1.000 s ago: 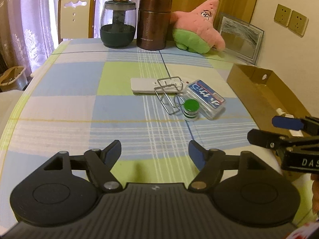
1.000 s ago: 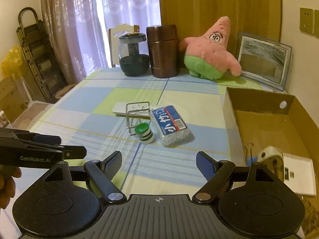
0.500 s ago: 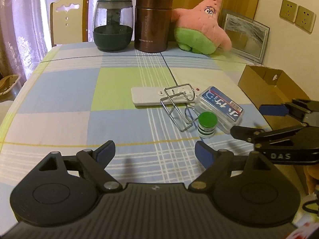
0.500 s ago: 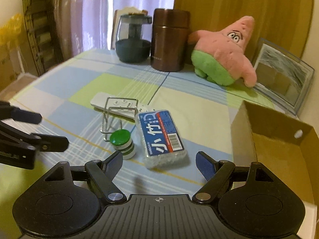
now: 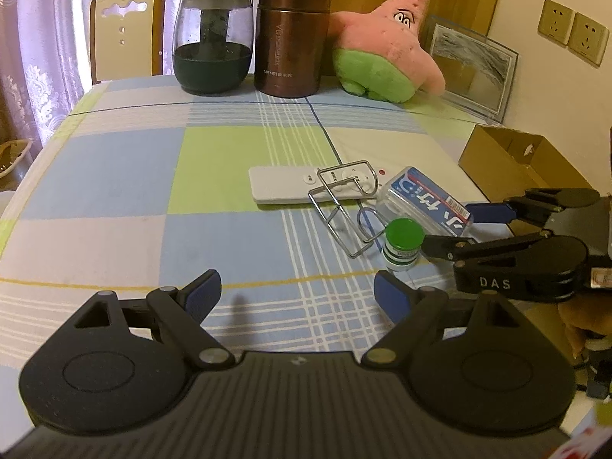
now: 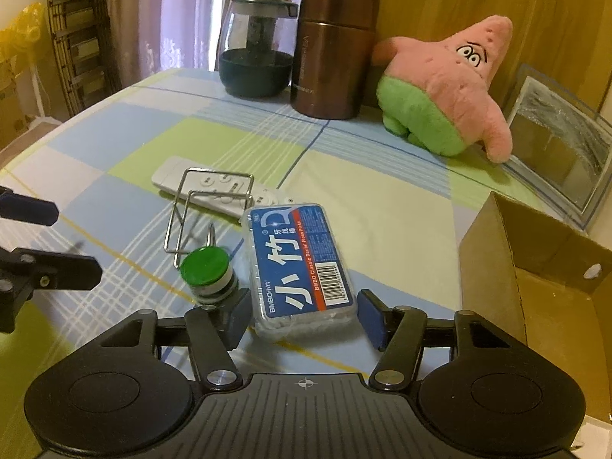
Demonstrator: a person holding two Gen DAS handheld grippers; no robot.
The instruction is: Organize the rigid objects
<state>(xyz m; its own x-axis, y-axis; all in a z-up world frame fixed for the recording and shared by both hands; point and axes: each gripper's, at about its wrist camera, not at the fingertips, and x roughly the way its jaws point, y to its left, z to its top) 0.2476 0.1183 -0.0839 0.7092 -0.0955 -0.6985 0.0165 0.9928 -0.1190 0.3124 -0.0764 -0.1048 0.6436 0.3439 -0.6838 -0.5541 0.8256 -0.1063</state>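
Observation:
A clear box of dental floss picks with a blue label (image 6: 302, 267) (image 5: 424, 201) lies on the checked tablecloth. My right gripper (image 6: 304, 317) is open, its fingers on either side of the box's near end. A small green-capped bottle (image 6: 208, 277) (image 5: 402, 243) stands just left of the box, touching the left finger. A wire rack (image 6: 208, 206) (image 5: 344, 206) and a white remote (image 6: 214, 187) (image 5: 306, 187) lie behind. My left gripper (image 5: 296, 292) is open and empty, above the cloth left of the bottle.
An open cardboard box (image 6: 543, 279) (image 5: 512, 164) sits at the table's right edge. At the back stand a glass teapot (image 6: 256, 46), a brown flask (image 6: 331, 53), a pink starfish plush (image 6: 440, 88) and a framed picture (image 6: 558, 137). A chair (image 5: 126, 34) stands behind the table.
My right gripper has moved forward and down until its fingers straddle the floss box. My left gripper has moved forward toward the objects. Both stay open.

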